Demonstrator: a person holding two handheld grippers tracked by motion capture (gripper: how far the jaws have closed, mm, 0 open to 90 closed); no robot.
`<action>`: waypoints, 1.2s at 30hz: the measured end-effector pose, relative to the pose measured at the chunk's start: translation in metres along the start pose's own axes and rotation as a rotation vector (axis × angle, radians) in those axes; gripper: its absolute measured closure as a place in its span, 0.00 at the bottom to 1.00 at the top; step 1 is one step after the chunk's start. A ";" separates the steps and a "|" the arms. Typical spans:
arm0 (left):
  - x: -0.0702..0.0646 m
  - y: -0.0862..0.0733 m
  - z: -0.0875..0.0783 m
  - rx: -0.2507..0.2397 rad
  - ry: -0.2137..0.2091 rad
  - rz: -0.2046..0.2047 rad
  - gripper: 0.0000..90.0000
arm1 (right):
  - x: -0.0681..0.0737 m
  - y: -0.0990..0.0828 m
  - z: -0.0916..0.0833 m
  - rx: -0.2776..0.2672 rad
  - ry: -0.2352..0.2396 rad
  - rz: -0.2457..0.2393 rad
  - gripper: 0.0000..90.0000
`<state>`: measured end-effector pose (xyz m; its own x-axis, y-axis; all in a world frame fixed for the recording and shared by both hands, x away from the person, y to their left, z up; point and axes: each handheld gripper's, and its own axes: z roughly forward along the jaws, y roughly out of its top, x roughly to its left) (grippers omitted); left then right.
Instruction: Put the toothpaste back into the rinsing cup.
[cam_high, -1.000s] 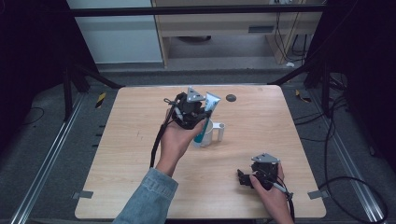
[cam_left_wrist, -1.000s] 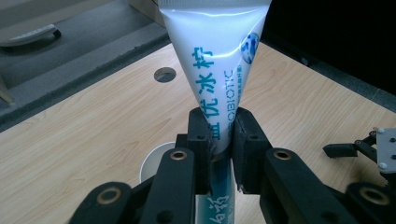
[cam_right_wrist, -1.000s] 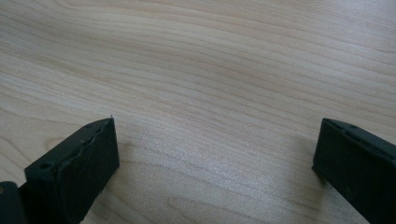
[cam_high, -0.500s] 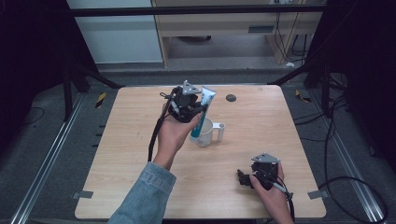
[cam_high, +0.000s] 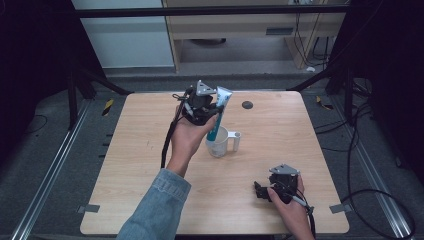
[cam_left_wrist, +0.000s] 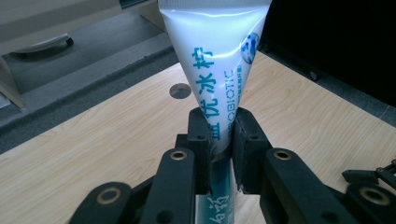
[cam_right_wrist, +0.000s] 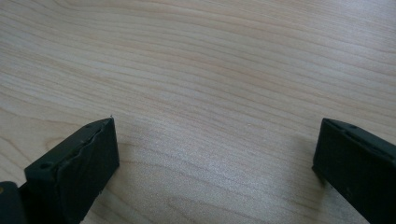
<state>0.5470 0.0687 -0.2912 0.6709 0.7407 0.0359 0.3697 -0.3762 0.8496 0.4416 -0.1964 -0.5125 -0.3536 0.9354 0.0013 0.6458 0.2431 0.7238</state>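
Note:
My left gripper (cam_high: 214, 111) (cam_left_wrist: 221, 140) is shut on a white and teal toothpaste tube (cam_high: 220, 109) (cam_left_wrist: 215, 65). The tube stands upright, flat crimped end up, with its lower end inside a white mug (cam_high: 220, 142) at the table's middle. In the left gripper view the two black jaws pinch the tube about its middle. My right gripper (cam_high: 261, 190) (cam_right_wrist: 215, 163) rests low over the bare wood near the table's front right, its jaws wide open with nothing between them.
The wooden table (cam_high: 125, 165) has a round dark hole (cam_high: 247, 105) (cam_left_wrist: 180, 90) near its far edge. The mug's handle (cam_high: 235, 141) points right. Black frame legs and cables surround the table; a cabinet stands behind.
My left hand has shifted a little to the right and down with the tube, so the tube's lower end now stands in the mug. The right hand has stayed still.

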 end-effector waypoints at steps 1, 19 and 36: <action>0.000 0.000 0.000 0.001 0.000 0.000 0.87 | 0.000 0.000 0.000 0.000 0.000 0.000 0.00; -0.003 0.002 0.007 -0.033 0.008 -0.001 0.87 | 0.000 0.000 0.000 -0.003 0.000 -0.002 0.00; -0.002 -0.001 0.015 -0.093 0.011 -0.005 0.87 | 0.000 0.000 0.000 -0.002 0.000 -0.001 0.00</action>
<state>0.5553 0.0596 -0.2996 0.6617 0.7488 0.0366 0.3117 -0.3192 0.8950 0.4417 -0.1964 -0.5127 -0.3543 0.9351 0.0002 0.6439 0.2438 0.7253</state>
